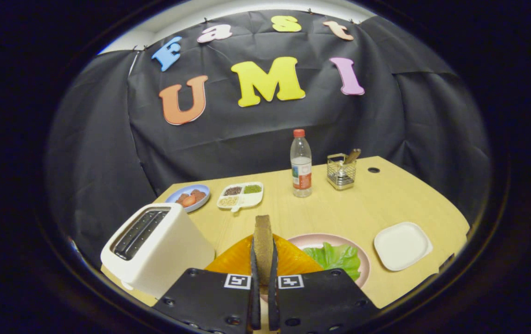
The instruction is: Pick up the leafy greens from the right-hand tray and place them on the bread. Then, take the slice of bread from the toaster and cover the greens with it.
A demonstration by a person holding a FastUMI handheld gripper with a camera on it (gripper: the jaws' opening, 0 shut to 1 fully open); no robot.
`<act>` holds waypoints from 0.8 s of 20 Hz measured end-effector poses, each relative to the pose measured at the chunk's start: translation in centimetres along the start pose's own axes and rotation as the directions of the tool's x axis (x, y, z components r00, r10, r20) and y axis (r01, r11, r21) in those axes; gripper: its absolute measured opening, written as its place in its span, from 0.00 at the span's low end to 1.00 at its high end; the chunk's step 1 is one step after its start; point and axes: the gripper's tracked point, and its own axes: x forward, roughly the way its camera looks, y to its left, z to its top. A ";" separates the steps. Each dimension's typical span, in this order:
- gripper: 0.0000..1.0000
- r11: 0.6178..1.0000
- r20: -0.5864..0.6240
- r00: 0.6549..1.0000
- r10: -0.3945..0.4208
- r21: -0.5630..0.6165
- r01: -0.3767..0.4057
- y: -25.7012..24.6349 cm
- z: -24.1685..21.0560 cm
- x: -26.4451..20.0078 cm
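The bread slice (263, 243) stands on edge between the fingers of the gripper (263, 278), which are drawn close and press on both its faces, so it is held upright and clear of the toaster (156, 248) just to the left. Below and ahead of it lies an orange sheet (288, 262), perhaps a cheese slice or a wrapper; what is under it I cannot tell. Touching that sheet on the right is the pink plate (339, 241) with the lettuce (335, 260) on it, so the greens seem not yet covered. To do this step well, I judge the slice should be tipped flat as it comes down, centred over the lettuce, and released only once it rests there, lest it topple off. The gripper points level across the table (339, 208), low and near its front edge. Farther off stand a white tray (402, 246), a bottle (301, 164) and a wire caddy (341, 171).
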 end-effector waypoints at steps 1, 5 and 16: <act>0.07 1.000 -0.015 1.000 0.000 0.011 0.001 -0.8 -0.4 0.1; 0.07 0.999 -0.033 0.999 -0.013 0.047 0.015 -3.7 -1.3 1.0; 0.14 0.979 -0.100 0.983 -0.153 -0.148 0.137 -9.1 -3.7 2.6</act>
